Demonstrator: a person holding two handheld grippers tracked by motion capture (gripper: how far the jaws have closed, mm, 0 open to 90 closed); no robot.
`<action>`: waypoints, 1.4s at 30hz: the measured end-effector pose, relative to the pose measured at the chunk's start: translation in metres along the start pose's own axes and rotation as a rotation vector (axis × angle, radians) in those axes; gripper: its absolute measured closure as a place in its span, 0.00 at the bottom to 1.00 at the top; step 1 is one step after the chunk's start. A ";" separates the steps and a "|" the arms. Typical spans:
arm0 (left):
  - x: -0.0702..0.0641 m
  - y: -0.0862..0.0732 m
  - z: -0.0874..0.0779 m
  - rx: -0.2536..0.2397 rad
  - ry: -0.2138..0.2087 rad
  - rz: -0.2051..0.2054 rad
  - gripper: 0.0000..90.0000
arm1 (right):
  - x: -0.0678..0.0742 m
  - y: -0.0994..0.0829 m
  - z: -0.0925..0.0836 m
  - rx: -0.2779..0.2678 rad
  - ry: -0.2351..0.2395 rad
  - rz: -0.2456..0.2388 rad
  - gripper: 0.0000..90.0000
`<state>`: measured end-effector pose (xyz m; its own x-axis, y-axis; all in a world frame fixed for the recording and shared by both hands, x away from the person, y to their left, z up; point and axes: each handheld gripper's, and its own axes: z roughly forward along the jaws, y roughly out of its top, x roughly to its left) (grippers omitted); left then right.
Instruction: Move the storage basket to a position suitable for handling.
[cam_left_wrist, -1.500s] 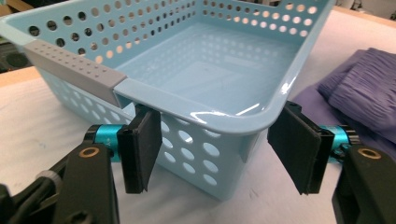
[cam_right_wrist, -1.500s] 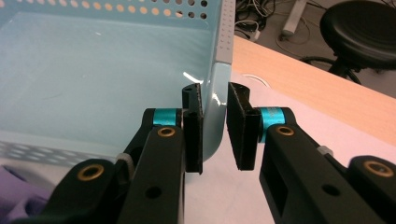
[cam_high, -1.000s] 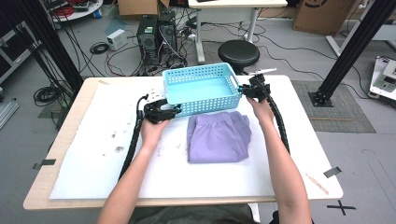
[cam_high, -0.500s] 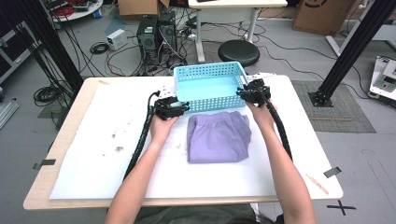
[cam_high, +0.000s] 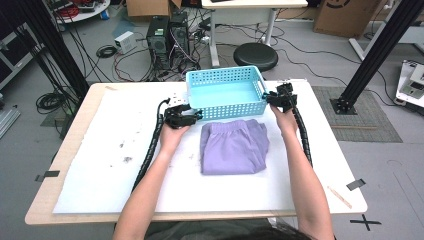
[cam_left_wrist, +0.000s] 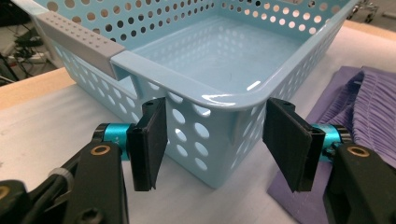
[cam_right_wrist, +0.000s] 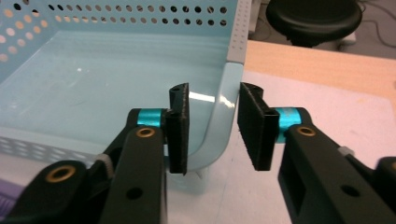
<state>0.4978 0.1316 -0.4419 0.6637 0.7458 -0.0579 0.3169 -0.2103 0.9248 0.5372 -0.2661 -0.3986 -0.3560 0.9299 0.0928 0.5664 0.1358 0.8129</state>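
We hold both tools open at blue basket (cam_high: 226, 92): left tool (cam_left_wrist: 219, 140) straddles near corner, its pads clear; right tool (cam_right_wrist: 212, 133) straddles rim, jaws just closing. We seat rim deep, squeeze both evenly, keep folded purple shorts (cam_high: 233, 146) clear on bench (cam_high: 100, 165).

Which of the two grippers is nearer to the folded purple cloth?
Left. The left gripper sits at the blue basket's near left corner, right beside the folded purple cloth. The right gripper straddles the basket's right rim, farther up from the cloth.
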 end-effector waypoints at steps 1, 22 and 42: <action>0.001 0.000 0.001 -0.001 -0.001 -0.007 0.46 | 0.000 0.000 -0.003 0.009 0.001 0.000 0.77; -0.005 0.007 -0.005 0.019 0.014 -0.007 0.46 | 0.010 -0.010 -0.027 0.031 -0.001 -0.009 0.79; -0.010 0.005 -0.046 -0.034 0.035 0.026 0.31 | 0.007 -0.024 -0.062 -0.121 -0.020 -0.015 0.41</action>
<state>0.4616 0.1519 -0.4191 0.6473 0.7619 -0.0215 0.2765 -0.2085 0.9381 0.4754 -0.2841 -0.3823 -0.3487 0.9347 0.0695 0.4664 0.1087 0.8779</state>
